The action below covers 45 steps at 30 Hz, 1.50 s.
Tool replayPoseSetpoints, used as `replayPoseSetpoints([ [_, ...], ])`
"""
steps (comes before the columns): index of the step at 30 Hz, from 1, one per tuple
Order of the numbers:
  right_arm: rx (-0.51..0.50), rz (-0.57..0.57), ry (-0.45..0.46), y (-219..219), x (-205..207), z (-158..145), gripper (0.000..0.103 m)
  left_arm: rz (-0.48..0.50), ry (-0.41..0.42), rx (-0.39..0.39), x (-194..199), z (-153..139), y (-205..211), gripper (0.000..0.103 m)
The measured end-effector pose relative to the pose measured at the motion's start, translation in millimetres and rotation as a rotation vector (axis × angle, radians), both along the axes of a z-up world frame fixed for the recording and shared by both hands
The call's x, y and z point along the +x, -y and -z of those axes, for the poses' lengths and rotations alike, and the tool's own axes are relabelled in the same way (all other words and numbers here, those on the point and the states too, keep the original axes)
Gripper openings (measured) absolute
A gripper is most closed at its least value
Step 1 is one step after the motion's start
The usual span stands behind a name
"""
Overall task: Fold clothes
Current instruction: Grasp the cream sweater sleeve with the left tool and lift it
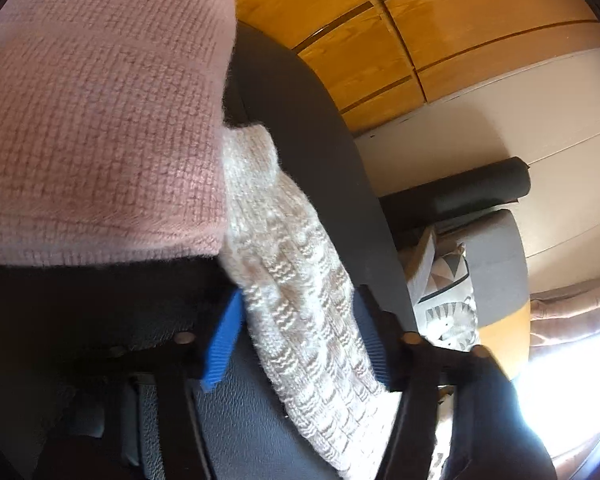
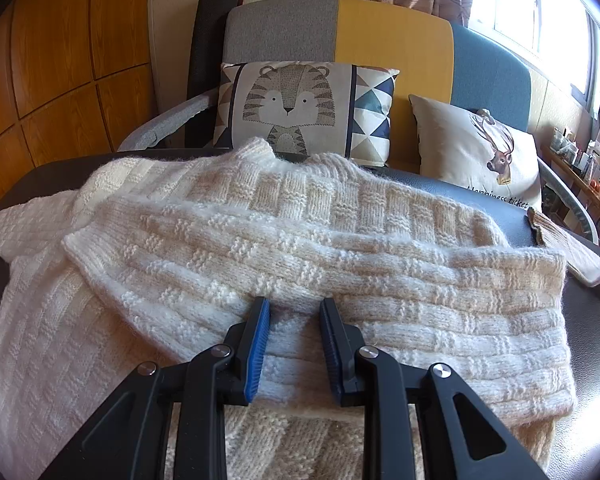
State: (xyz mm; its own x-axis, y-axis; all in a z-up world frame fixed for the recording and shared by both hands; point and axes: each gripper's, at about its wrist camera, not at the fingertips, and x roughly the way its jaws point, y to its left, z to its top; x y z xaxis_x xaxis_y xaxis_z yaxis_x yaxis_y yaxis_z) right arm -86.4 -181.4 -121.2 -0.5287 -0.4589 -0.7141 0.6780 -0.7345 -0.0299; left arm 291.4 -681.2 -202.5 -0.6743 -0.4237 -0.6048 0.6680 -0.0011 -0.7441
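Cream basket-weave knitted sweater point(image 2: 260, 232) spread over a dark, leather-textured desk point(image 2: 592, 320), partly folded, with one thick layer doubled across the body and a ribbed edge facing the right wrist camera. Right claw point(image 2: 294, 344) low over that folded layer, blue pads partway apart with knit bunched between them; looks like a loose pinch on the fold, though firm contact of both pads not certain. Left claw point(image 1: 300, 336) seen from its own camera, a narrow band of the same cream knit, probably a sleeve, running between its blue-padded fingers point(image 1: 224, 340), which appear closed in on it. Pink knitted fabric point(image 1: 100, 120) filling the upper left of that view, very close to the lens, blurred. Judged soft, bulky and light; stretchy, prone to sagging and slipping out of shape when lifted by one point, and loose loops likely to snag. Best taken at a ribbed cuff, hem or doubled fold edge, both sides together, rather than mid-panel. Behind the desk, a grey, yellow and blue sofa point(image 2: 396, 28) with a tiger cushion point(image 2: 292, 108) and a deer cushion point(image 2: 480, 148). No basket, box or other container visible in either view.
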Motion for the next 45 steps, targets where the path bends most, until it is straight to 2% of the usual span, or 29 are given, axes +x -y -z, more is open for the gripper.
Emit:
replayPoseSetpoints([
  [1,0.001,0.000,-0.001,0,0,0,0.025,0.003,0.015,0.013,-1,3,2,0.030],
  [2,0.001,0.000,-0.002,0,0,0,0.025,0.004,0.028,0.026,-2,6,4,0.015],
  [3,0.001,0.000,-0.002,0,0,0,0.025,-0.010,0.024,0.033,-1,9,5,0.009],
  [5,0.000,0.000,-0.002,0,0,0,0.025,-0.026,-0.004,0.040,-1,12,6,0.009],
  [9,0.017,0.002,-0.017,3,2,1,0.025,-0.007,0.039,0.015,-7,5,3,0.007],
  [13,0.038,0.009,-0.039,5,7,1,0.025,-0.017,-0.011,-0.016,4,-11,-5,0.006],
  [17,0.048,0.017,-0.050,5,10,3,0.026,0.001,-0.079,-0.055,11,-35,-10,0.006],
  [23,0.039,0.027,-0.036,2,17,3,0.026,0.085,-0.127,-0.138,1,-79,-28,0.005],
  [26,0.018,0.029,-0.006,-2,17,3,0.026,0.151,-0.153,-0.199,-10,-108,-46,0.005],
  [32,-0.068,0.036,0.083,-18,22,8,0.026,0.350,-0.226,-0.344,-42,-168,-105,0.005],
  [36,-0.099,0.043,0.107,-26,32,14,0.026,0.476,-0.262,-0.411,-66,-196,-152,0.005],
  [41,-0.110,0.041,0.104,-35,58,17,0.026,0.628,-0.256,-0.477,-93,-209,-213,0.005],
  [45,-0.129,0.027,0.116,-45,75,18,0.027,0.754,-0.216,-0.538,-112,-213,-269,0.005],
])
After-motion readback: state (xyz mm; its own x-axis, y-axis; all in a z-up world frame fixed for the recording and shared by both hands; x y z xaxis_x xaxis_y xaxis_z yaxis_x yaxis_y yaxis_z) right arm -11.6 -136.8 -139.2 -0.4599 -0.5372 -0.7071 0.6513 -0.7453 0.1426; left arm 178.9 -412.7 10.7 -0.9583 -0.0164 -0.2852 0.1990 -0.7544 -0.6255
